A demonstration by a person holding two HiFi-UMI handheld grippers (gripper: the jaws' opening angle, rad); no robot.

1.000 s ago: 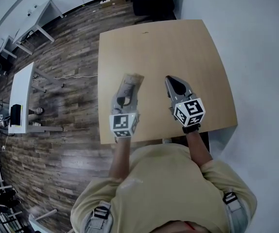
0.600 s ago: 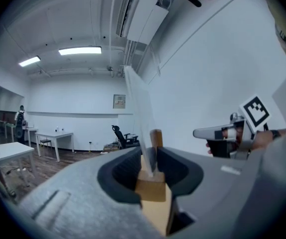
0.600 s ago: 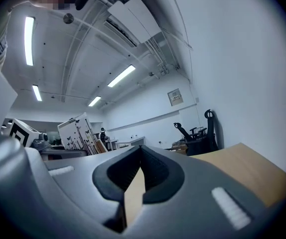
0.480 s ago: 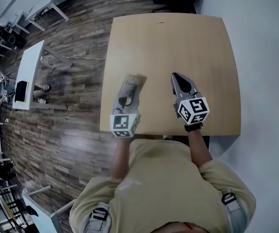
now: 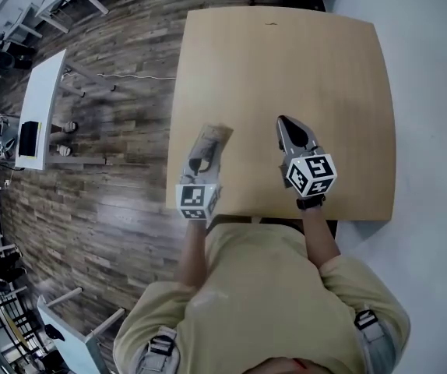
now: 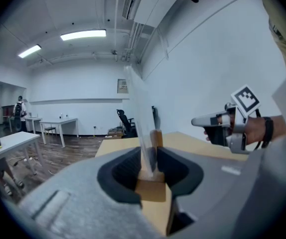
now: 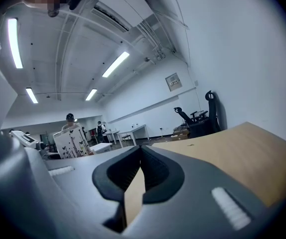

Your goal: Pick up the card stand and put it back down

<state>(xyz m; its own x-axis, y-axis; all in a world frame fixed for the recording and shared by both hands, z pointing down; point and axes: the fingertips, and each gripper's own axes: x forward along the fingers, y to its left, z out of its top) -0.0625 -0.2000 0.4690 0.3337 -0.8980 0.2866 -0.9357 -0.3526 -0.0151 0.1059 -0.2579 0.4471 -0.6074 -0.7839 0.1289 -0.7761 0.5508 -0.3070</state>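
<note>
**Head view.** The left gripper [image 5: 206, 148] is clamped on the card stand [image 5: 217, 131] and holds it over the near left part of the table [image 5: 317, 61]. The right gripper [image 5: 287, 126] hangs beside it over the near middle of the table, with nothing in it. Whether the stand's base touches the tabletop cannot be told from here. Judgement: the pick-up is done or nearly done, and the setting down and release are outstanding.

**Left gripper view.** The jaws of the left gripper [image 6: 149, 159] press on the stand from both sides, so the grasp is firm. The card stand [image 6: 141, 128] is a thin clear panel rising upright out of a small wooden block [image 6: 156, 137]. The panel runs edge-on between the pads and leans slightly to the left. No card is seen in it. The right gripper [image 6: 199, 121] shows at the right, well apart from the stand.

**Right gripper view.** The jaws of the right gripper [image 7: 140, 156] are brought together at the tips and carry nothing. Only the bare table [image 7: 232, 143] lies ahead of them. Judgement: this gripper has no part in the current step.
</note>
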